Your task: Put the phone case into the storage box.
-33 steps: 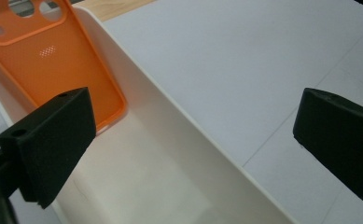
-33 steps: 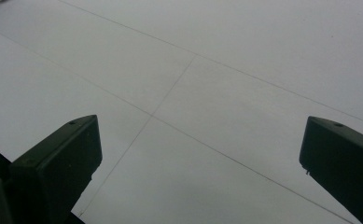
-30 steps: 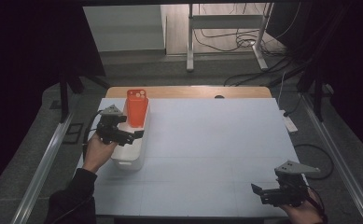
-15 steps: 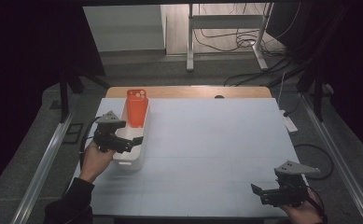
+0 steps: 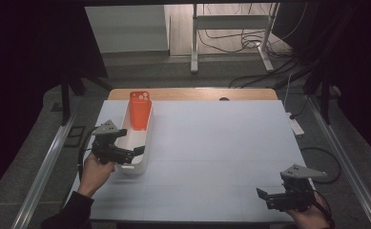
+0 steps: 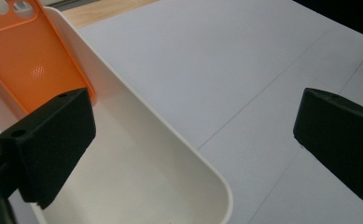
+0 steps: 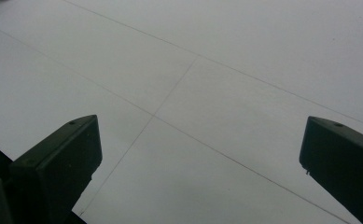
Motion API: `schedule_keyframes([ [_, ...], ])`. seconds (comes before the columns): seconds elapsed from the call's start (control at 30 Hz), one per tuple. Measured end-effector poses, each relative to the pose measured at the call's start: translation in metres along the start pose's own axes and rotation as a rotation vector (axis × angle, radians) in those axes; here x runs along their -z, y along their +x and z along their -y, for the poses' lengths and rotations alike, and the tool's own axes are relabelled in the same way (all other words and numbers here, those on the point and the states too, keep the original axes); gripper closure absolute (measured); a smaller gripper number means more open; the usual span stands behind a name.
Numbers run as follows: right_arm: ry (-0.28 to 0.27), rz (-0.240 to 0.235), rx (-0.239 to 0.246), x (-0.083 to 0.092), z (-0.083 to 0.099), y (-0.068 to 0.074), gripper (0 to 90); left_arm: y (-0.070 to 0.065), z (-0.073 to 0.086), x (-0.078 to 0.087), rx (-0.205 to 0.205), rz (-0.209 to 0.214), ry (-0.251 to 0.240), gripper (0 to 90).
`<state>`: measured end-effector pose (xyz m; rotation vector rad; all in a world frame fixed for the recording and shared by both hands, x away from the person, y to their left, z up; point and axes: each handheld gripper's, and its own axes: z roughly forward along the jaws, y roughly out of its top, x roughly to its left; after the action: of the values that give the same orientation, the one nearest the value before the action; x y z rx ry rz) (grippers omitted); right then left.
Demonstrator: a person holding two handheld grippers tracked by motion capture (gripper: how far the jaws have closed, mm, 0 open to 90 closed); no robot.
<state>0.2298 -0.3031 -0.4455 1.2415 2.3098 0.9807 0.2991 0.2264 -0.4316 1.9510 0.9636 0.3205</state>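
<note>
An orange phone case (image 5: 140, 110) leans upright at the far end of a long white tray (image 5: 145, 151) on the left of the table; it also shows as the orange phone case (image 6: 27, 53) inside the white tray (image 6: 160, 140). My left gripper (image 5: 134, 151) hovers open over the tray's near end, nothing between its jaws; from its own camera the left gripper (image 6: 193, 140) straddles the tray's right rim. My right gripper (image 5: 265, 196) rests open near the table's front right edge, above bare white table, and the right gripper (image 7: 200, 163) holds nothing.
The white table surface (image 5: 221, 143) spreads between the two hands, with a wooden strip (image 5: 197, 94) along its far edge. Metal rails (image 5: 45, 162) flank the table. A desk frame and cables (image 5: 231, 38) stand on the floor beyond.
My left gripper has drawn back toward me along the tray, from beside the orange case to the tray's near end. The right gripper has stayed put.
</note>
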Motion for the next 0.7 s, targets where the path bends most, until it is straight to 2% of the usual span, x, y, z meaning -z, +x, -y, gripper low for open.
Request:
schedule_keyframes([
  [0.33, 0.003, 0.000, 0.002, 0.000, 0.000, 0.000, 0.0, -0.009, 0.009, 0.013, 0.010, -0.019, -0.010, 0.4],
  [0.7, 0.004, -0.001, 0.000, 0.000, 0.000, 0.000, 0.0, -0.018, 0.025, 0.029, 0.024, -0.042, -0.013, 0.7],
])
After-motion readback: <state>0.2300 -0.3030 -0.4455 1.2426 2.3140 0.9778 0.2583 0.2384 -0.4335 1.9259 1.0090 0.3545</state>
